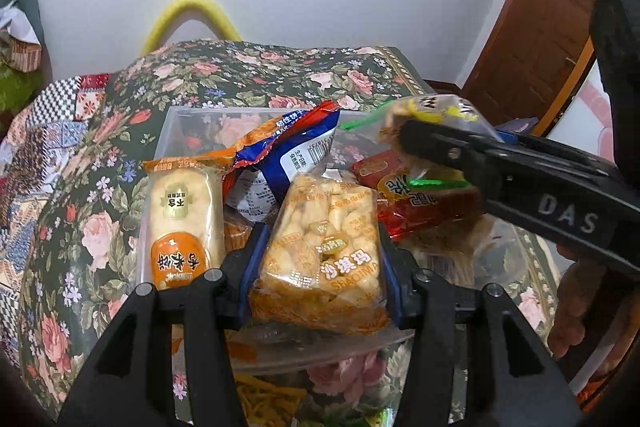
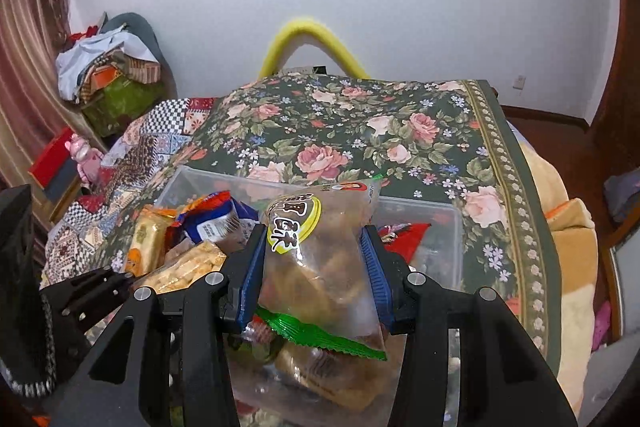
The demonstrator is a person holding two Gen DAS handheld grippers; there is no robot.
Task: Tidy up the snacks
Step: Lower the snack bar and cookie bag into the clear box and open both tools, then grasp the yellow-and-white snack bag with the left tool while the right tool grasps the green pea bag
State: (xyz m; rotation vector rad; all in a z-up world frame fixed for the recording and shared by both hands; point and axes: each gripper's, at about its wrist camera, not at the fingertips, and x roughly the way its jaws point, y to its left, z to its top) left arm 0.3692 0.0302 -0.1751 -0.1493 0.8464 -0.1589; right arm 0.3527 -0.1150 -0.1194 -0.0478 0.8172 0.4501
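The left gripper (image 1: 320,259) is clamped on a clear-wrapped Shaqima rice-puff bar (image 1: 320,251), its blue pads pressing the packet's two sides, and holds it just above the near end of a clear plastic bin (image 1: 176,115). The right gripper (image 2: 316,275) is likewise closed on a clear bag of fried pastry with a green serrated edge and a yellow label (image 2: 316,251), held over the right side of the same bin. Seen from the left wrist, that gripper reaches in from the right with the bag at its tip. In the bin already lie an orange-wrapped rice cracker (image 1: 180,223) at the left, a blue and orange biscuit packet (image 1: 280,151) in the middle, and a red snack packet (image 1: 420,195) at the right. The bin stands on a table under a dark floral cloth (image 2: 360,131). Both hands appear to be in the carrying step, bringing snacks to the bin. The next move likely calls for lowering each packet into a free gap among the others, then opening the jaws without the two grippers bumping each other.
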